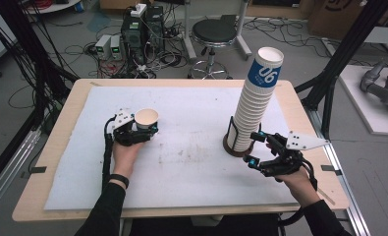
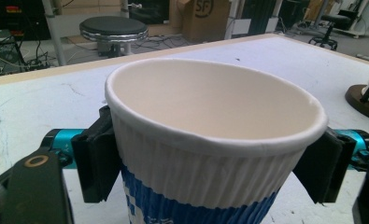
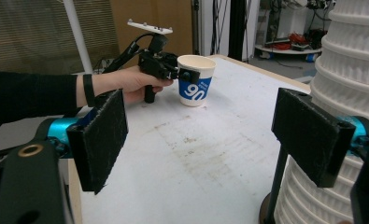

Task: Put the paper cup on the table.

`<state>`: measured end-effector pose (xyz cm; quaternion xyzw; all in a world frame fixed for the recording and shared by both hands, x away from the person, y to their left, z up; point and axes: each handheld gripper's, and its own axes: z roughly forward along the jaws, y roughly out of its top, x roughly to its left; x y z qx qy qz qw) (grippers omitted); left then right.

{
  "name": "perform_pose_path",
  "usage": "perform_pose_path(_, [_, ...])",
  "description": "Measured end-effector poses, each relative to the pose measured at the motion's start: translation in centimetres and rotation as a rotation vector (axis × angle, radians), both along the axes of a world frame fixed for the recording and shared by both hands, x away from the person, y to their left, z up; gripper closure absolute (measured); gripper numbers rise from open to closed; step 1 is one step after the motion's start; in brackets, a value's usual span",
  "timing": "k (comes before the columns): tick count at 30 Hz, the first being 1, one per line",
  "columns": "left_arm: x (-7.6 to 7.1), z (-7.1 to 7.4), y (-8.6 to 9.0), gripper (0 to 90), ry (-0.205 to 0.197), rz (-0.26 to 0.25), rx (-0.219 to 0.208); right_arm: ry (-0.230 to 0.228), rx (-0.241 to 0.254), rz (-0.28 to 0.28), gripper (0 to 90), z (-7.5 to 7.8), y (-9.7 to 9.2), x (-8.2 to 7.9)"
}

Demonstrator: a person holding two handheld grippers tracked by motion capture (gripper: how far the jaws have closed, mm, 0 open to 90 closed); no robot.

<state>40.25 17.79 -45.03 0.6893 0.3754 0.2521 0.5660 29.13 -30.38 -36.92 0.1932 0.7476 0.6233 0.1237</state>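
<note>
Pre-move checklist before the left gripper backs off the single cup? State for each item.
1. Paper cup upright on the table mat: ok; its base meets the mat in the right gripper view.
2. Left gripper released: cannot tell; its pads sit at the cup wall on both sides.
3. Cup undeformed: ok, rim round in the left gripper view.
4. Cup interior empty: ok.
5. Right gripper free: ok, jaws open, nothing between them.
6. Cup stack standing in its brown holder: ok, leaning slightly to the right in the high view.
</note>
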Motion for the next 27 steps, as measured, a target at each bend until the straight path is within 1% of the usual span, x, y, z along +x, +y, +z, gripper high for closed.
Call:
perform_pose_path(8, [-0.12,0.16,-0.05,17.9,0.019,0.006,0.01,-0.001,-0.004,0.007,18.9,-0.03,0.17,0.04])
perform_pose_path(20, [-0.51,0.53,-0.16,17.4,0.042,0.007,0.057,-0.002,-0.006,0.012,18.8,-0.05,0.46,0.16])
perform_pose_path(24, [-0.62,0.61,-0.21,16.9,0.057,0.006,0.059,-0.004,-0.006,0.015,18.8,-0.06,0.57,0.19])
perform_pose_path(27, [-0.67,0.66,-0.21,16.1,0.07,0.006,0.071,-0.004,-0.009,0.019,18.8,-0.08,0.68,0.22])
